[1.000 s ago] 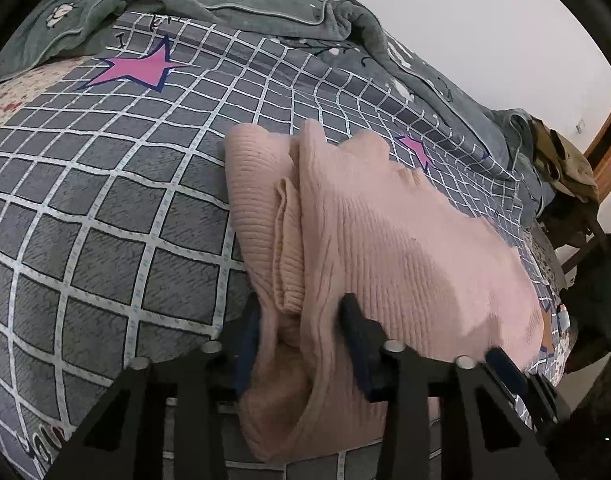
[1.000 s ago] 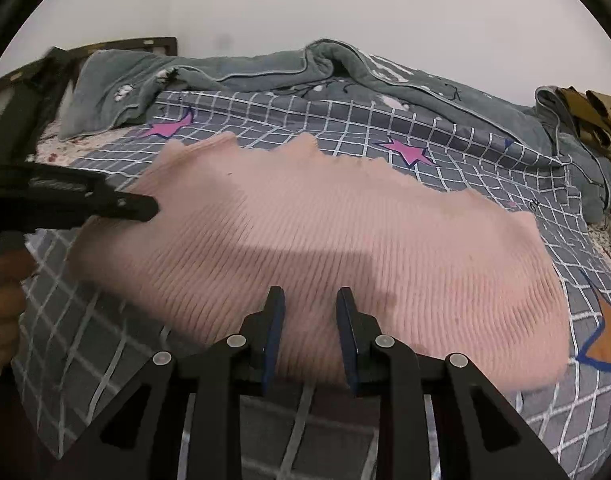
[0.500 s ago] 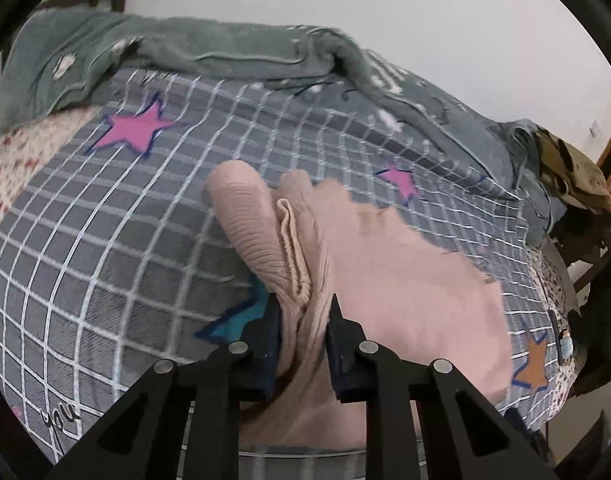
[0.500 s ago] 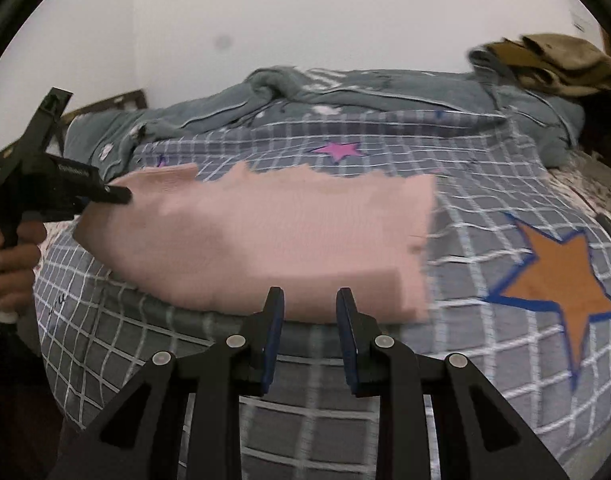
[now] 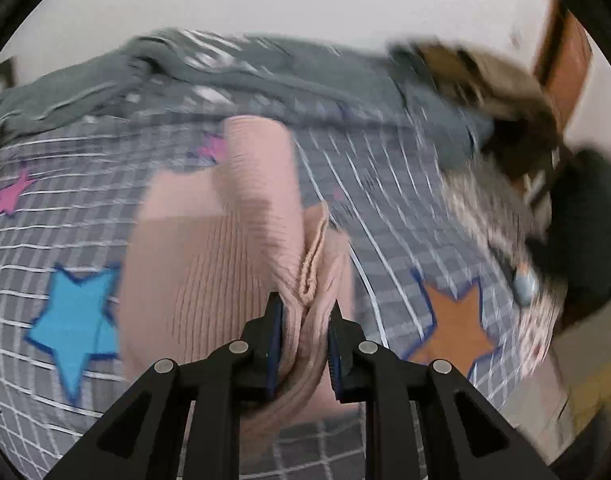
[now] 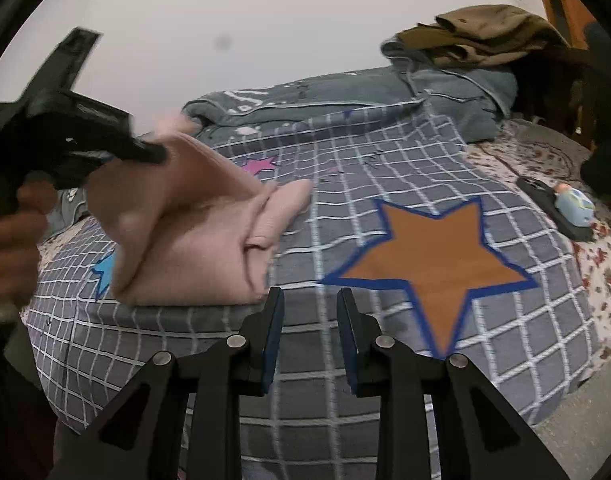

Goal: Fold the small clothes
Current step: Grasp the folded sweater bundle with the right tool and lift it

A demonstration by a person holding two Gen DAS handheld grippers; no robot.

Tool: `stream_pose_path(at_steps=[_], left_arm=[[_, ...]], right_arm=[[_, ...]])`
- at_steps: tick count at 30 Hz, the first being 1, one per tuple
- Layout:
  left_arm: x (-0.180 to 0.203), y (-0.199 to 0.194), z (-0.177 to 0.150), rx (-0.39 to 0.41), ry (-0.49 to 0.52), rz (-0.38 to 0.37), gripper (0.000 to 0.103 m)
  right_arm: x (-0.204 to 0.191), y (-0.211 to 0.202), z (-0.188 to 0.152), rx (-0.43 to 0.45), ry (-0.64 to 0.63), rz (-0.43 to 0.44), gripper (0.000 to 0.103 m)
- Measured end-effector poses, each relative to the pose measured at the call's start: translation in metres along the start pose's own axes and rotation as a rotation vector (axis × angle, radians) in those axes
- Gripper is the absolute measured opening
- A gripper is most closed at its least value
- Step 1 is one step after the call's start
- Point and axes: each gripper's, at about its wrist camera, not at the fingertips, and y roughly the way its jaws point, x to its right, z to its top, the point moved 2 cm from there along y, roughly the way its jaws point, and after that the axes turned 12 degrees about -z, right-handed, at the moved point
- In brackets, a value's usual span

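A pink ribbed knit garment [image 5: 225,264] lies on the grey checked bed cover [image 5: 45,248], partly folded over itself. My left gripper [image 5: 303,322] is shut on a bunched edge of it and holds that edge lifted above the bed. In the right wrist view the pink garment [image 6: 193,240] sits left of centre, and the left gripper [image 6: 145,152] grips its raised upper edge. My right gripper [image 6: 310,312] is open and empty, low over the bed cover [image 6: 345,184], just right of the garment's near corner and not touching it.
A grey quilt [image 6: 345,96] is piled along the far side of the bed, with brown clothes [image 6: 481,36] on top at the right. A small blue toy [image 6: 575,208] lies on a dark flat object on the floral sheet [image 6: 609,280] at right.
My left gripper has swung the held edge of the garment over to the right, folding it onto itself. My right gripper has moved right, off the garment, and stays open.
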Motion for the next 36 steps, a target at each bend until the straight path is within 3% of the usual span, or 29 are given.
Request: stream_pose_path(at_steps=[2, 4, 7, 10, 16, 21, 27, 30, 35, 36], left_arm=[[0.009, 0.025, -0.012, -0.092, 0.015, -0.011, 0.023], [0.014, 0.032, -0.019, -0.128, 0.028, -0.018, 0.029], [0.014, 0.016, -0.015, -0.092, 0.057, -0.055, 0.037], [-0.001, -0.006, -0.009, -0.037, 0.056, -0.081, 0.055], [-0.054, -0.036, -0.002, 0.042, 0.004, -0.019, 0.056], [-0.093, -0.040, -0.008, 0.027, -0.009, 0.029, 0.056], [-0.116, -0.038, -0.012, 0.028, 0.010, 0.031, 0.056], [-0.123, -0.036, -0.011, 0.032, 0.016, 0.029, 0.056], [-0.130, -0.030, -0.009, 0.026, 0.023, 0.023, 0.056], [-0.130, -0.030, -0.009, 0.026, 0.026, 0.025, 0.056]], right_arm=[[0.007, -0.003, 0.000, 0.006, -0.003, -0.011, 0.027], [0.014, -0.006, 0.001, 0.016, -0.006, -0.017, 0.027], [0.020, -0.005, 0.005, 0.024, -0.004, -0.007, 0.031], [0.021, 0.003, 0.014, 0.012, 0.009, 0.050, 0.034], [0.001, 0.034, 0.050, -0.023, 0.047, 0.240, 0.044], [-0.021, 0.083, 0.083, -0.113, 0.114, 0.366, 0.045], [-0.046, 0.140, 0.092, -0.244, 0.174, 0.464, 0.045], [-0.052, 0.152, 0.096, -0.253, 0.204, 0.485, 0.047], [-0.074, 0.172, 0.107, -0.285, 0.156, 0.430, 0.050], [-0.076, 0.173, 0.108, -0.281, 0.146, 0.421, 0.043]])
